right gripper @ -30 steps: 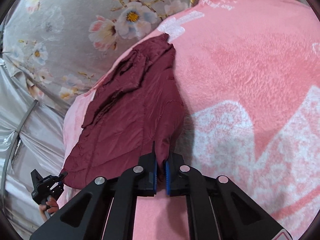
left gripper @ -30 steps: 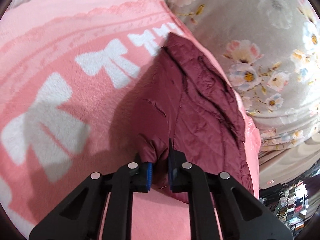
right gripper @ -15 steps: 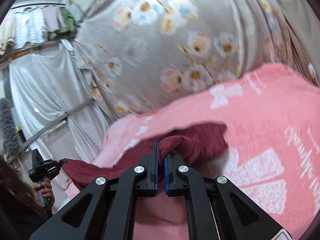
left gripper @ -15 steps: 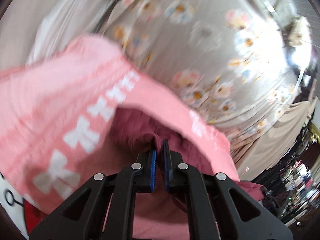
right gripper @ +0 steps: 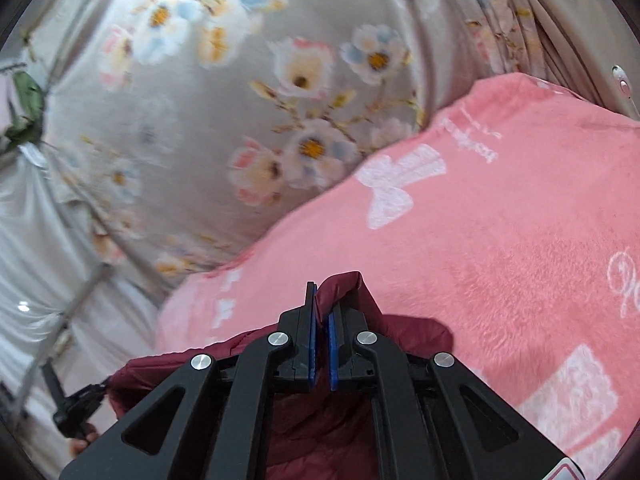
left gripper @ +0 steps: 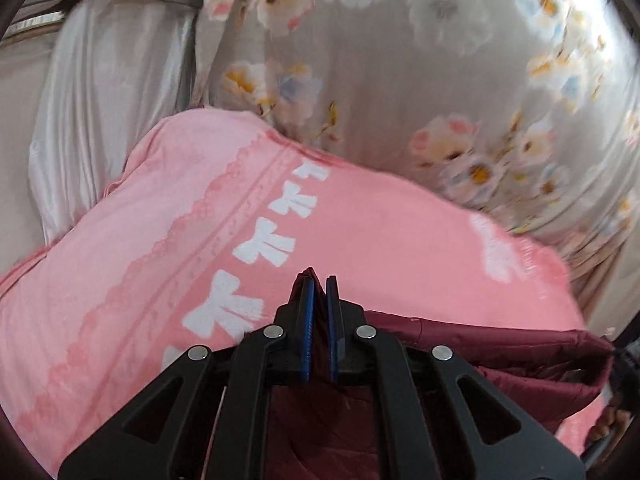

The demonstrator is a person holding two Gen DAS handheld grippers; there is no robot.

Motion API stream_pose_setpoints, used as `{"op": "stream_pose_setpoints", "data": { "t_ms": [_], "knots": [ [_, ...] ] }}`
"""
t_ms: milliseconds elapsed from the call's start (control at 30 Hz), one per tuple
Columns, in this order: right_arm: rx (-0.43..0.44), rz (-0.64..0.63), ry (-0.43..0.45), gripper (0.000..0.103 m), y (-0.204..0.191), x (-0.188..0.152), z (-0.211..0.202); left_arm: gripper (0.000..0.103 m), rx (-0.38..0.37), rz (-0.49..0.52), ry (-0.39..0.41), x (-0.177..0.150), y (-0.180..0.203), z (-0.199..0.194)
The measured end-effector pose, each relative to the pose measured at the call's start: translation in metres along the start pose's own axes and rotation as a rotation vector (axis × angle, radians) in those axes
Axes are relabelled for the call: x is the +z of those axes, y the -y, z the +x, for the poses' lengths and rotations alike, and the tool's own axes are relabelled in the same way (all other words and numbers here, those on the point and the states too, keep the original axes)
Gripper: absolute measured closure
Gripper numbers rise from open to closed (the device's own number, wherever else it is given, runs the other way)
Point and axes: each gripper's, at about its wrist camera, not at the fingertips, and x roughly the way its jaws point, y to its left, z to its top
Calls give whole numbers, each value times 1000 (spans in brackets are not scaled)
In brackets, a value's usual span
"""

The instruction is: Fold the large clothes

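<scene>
Both tools pinch the maroon jacket (left gripper: 500, 364). The left tool (left gripper: 319, 284) and right tool (right gripper: 322, 292) hold it above the pink blanket (left gripper: 360, 216).

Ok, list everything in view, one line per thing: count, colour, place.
garment: one, maroon, pinched at two spots and stretched between the grippers, above the blanket.
blanket: one, pink with white bows, spread beneath the garment.
floral curtain: one, grey with pale flowers, behind the blanket.
plain drape: one, silvery white, left of the floral curtain.
left gripper: one, black with blue pads, shut on the garment.
right gripper: one, black with blue pads, shut on the garment.
</scene>
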Motion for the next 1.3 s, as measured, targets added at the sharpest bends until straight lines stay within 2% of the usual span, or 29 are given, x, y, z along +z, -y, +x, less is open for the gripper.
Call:
{"op": "stream_pose_setpoints", "data": {
  "t_ms": [133,300,400,567,633,733,867,933,1000,1067,1133,1200,1300],
  "knots": [
    [-87,0,-47,99,10,-3,67,101,62,35,-82,-4,3,75],
    [-187,-18,-126,99,24,-11,134,101,100,-4,-201,-15,-11,149],
    [-252,-47,-169,99,32,-21,162,102,152,6,-241,-28,-20,176],
    [-296,-45,-223,99,48,-39,185,101,129,-40,-315,-58,-39,211],
    [-307,-51,-225,99,49,-43,187,101,119,-50,-275,-61,-41,210],
    [-328,-69,-220,98,44,-45,189,101,147,-20,-251,-63,-34,209],
    [-278,-13,-206,95,52,-41,182,100,133,-36,-252,-58,-36,210],
    [-255,47,-159,89,55,-35,163,94,130,-80,-242,-54,-45,198],
    [-263,56,-82,72,47,-30,133,84,118,-102,-192,-48,-49,173],
    [-284,-7,-19,65,30,-27,108,69,103,-85,-119,-39,-44,138],
    [-264,-107,11,60,2,-30,89,65,68,-30,-68,-33,-25,110],
    [-199,-202,-48,56,-30,-39,90,64,11,55,-81,-33,6,100],
    [-110,-324,-214,56,-75,-63,118,64,-75,135,-157,-45,51,106]
  ]
}}
